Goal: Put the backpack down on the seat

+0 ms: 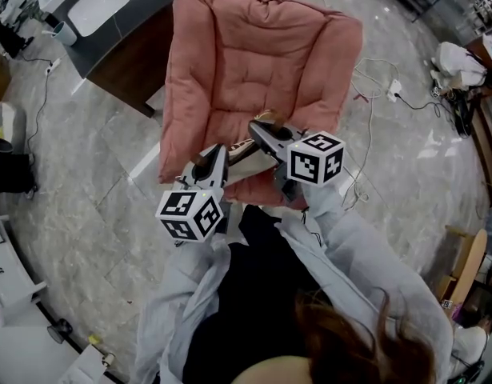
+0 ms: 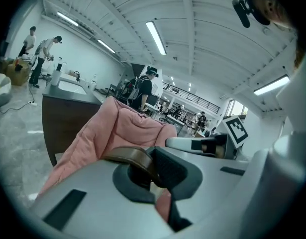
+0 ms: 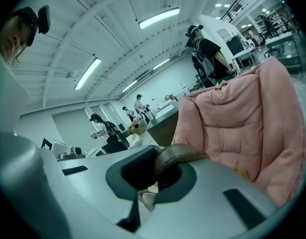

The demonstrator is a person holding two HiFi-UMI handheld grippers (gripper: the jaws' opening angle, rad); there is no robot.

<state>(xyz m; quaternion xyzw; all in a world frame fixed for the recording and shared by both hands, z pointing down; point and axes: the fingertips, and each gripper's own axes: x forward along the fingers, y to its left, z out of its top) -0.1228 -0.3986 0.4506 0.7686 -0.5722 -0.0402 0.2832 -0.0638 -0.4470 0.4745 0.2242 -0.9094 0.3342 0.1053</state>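
Note:
A pink padded chair point(image 1: 254, 62) stands right in front of me. The backpack point(image 1: 247, 152) shows only as a cream and brown patch over the seat's front edge; the grippers hide most of it. My left gripper point(image 1: 220, 152) is shut on a brown strap point(image 2: 130, 156) of the backpack. My right gripper point(image 1: 257, 126) is shut on another brown strap point(image 3: 180, 153). In the left gripper view the pink backrest point(image 2: 128, 126) rises behind the strap and the right gripper point(image 2: 202, 144) shows beside it. In the right gripper view the pink cushion point(image 3: 242, 118) fills the right side.
A dark wooden desk point(image 1: 130, 50) with a white top stands left of the chair. Cables and a power strip point(image 1: 395, 90) lie on the marble floor to the right. Several people point(image 2: 143, 88) stand in the background. My grey sleeves point(image 1: 342, 254) are below.

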